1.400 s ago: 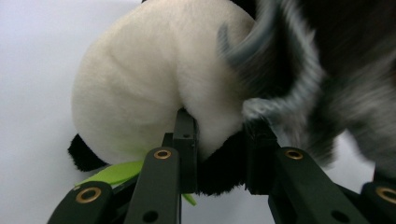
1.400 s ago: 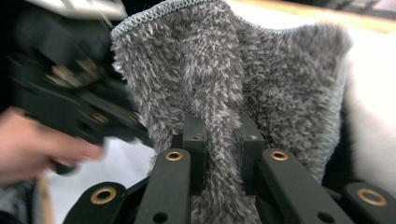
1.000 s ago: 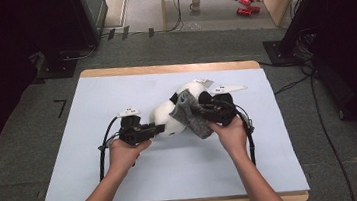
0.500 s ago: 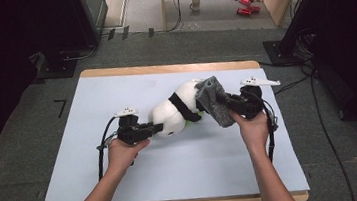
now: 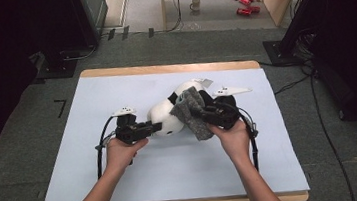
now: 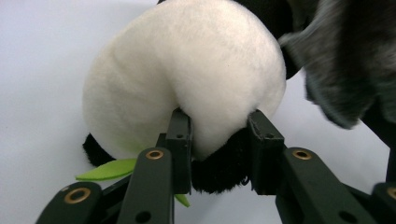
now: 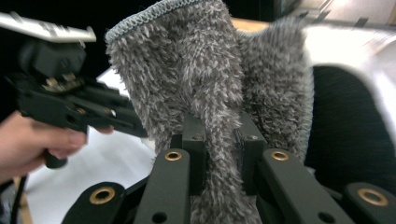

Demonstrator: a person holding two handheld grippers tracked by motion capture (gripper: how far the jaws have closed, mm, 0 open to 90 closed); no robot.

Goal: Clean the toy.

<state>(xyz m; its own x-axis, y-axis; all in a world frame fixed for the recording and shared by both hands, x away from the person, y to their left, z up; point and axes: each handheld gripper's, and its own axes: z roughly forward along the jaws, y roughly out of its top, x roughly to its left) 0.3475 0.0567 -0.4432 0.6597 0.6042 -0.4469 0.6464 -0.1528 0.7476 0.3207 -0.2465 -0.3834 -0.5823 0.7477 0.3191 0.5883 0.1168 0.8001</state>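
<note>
Table (image 5: 125, 186) with pale blue top, seen from high view; person's forearms come in from the bottom edge. Plush panda (image 5: 166, 119), white with black bands, lies near table centre, roughly crosswise. Left gripper (image 5: 156, 127) held level at panda's near-left end, jaws on the white plush. Right gripper (image 5: 199, 113) just right of the panda, clamping a grey fuzzy cloth (image 5: 193, 113) that drapes against the panda's right side and hangs down toward the table. Grey three-cornered plates sit on top of both grippers; cables trail back along the wrists. Beyond the table: floor with a mug (image 5: 195, 3) and red cans (image 5: 244, 4) by a wooden cabinet.

Left gripper view: jaws straddle a bulge of the panda (image 6: 187, 79), white plush above, black plush between the pads. Jaws have just been opening; pads touch the plush on both sides, grip looks light, plush still pinched in between. Green felt leaf (image 6: 109, 170) sticks out at lower left beside the left jaw. Grey cloth (image 6: 355, 60) at upper right, close to the panda.

Right gripper view: jaws closed tight on the grey cloth (image 7: 219, 93), a fold squeezed between the pads, rest standing up with a stitched hem on top. Panda's black and white body (image 7: 350, 107) right behind the cloth at right. Left gripper (image 7: 140, 128) and its hand (image 7: 28, 144) at left, over the table.
</note>
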